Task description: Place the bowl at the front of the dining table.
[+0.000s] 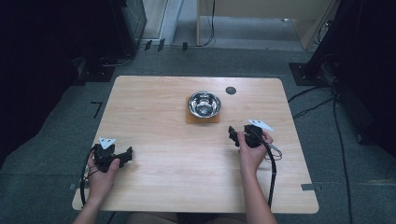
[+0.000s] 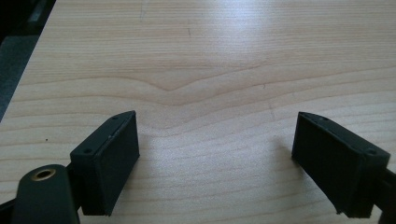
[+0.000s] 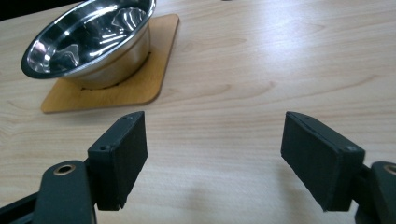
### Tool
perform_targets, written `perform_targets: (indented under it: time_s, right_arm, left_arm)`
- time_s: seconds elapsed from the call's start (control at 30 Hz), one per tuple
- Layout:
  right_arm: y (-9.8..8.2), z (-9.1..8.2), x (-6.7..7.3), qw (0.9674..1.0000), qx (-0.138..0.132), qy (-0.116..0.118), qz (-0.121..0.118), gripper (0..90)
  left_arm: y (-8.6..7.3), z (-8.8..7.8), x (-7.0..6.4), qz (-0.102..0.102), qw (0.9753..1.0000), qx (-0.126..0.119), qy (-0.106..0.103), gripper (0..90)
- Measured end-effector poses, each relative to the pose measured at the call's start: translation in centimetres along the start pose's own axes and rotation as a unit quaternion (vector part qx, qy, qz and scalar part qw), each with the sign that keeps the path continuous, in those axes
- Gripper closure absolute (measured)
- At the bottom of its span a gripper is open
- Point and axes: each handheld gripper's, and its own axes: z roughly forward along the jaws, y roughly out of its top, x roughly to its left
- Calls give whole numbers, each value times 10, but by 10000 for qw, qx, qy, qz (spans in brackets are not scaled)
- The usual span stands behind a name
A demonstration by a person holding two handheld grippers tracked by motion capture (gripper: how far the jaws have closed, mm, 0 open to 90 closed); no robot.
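The right tongs (image 1: 232,135), wide and empty, point at the bowl (image 1: 204,103) on its mat (image 1: 202,118) mid-table, likely to grasp it; the left tongs (image 1: 127,155), wide too, rest near the table's (image 1: 187,158) left edge.

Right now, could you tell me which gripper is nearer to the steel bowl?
The right gripper is nearer: it sits just right of and below the steel bowl. The left gripper rests far off toward the table's near left corner.

the bowl (image 1: 204,103) sits on a mat (image 1: 191,119) toward the table's (image 1: 159,177) far side, centred.
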Motion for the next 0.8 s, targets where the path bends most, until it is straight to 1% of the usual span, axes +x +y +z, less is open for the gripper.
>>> perform_targets:
  time_s: [0.1,0.2,0.3,0.47,0.8]
  right_arm:
    - [-4,-6,-4,10000,1,-22,63,234]
    - [-8,-10,-9,10000,-10,-69,18,235]
    - [-12,-15,-13,9999,-40,-85,41,237]
    - [-17,-23,-18,9997,-35,-192,-110,243]
    - [-25,-39,-30,9997,-74,-213,-21,242]
  left_arm:
    - [0,0,0,-3,10000,-2,2,147]
    - [0,0,0,-1,10000,0,1,146]
    - [0,0,0,-2,10000,-3,1,146]
    - [0,0,0,-2,10000,-1,0,147]
    - [0,0,0,-1,10000,-1,1,146]
